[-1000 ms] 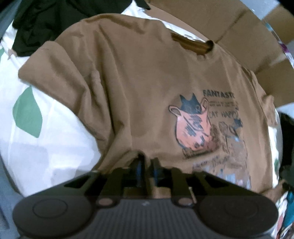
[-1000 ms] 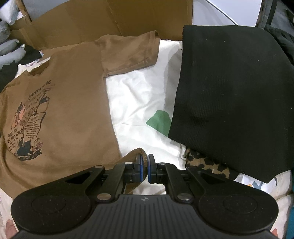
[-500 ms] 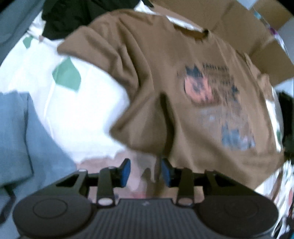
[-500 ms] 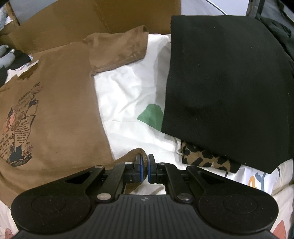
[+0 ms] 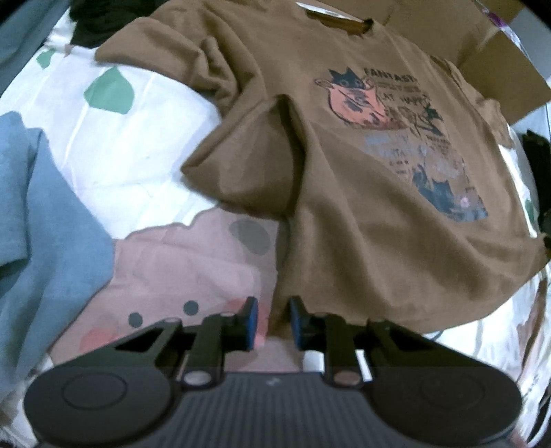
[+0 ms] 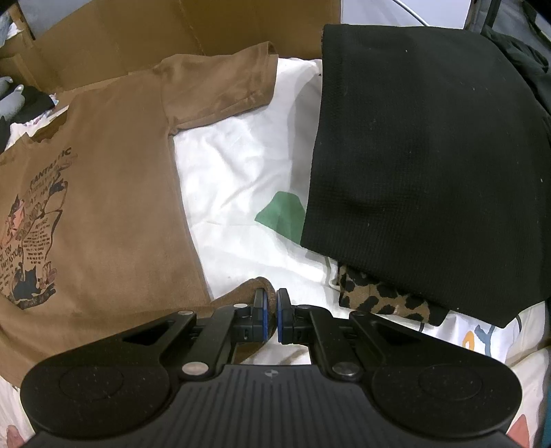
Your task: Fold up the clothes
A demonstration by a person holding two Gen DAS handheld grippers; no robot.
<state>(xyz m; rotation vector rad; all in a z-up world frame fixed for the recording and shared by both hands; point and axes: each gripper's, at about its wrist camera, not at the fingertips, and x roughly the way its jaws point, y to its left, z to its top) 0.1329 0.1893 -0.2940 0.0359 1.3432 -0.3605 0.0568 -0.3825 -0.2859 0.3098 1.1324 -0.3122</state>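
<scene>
1. Underneath everything lies a white patterned sheet with green and pink shapes.
2. Next, the brown T-shirt lies print-up on that sheet, with cardboard behind its collar; one sleeve is bunched and folded inward in the left wrist view.
3. A folded black garment rests beside the shirt, apart from it, covering a leopard-print piece.
4. A blue cloth sits at the sheet's edge.
5. The right gripper is clenched on the shirt's bottom corner.
6. The left gripper is closing, its pads not yet pressing the hem edge between them.
</scene>
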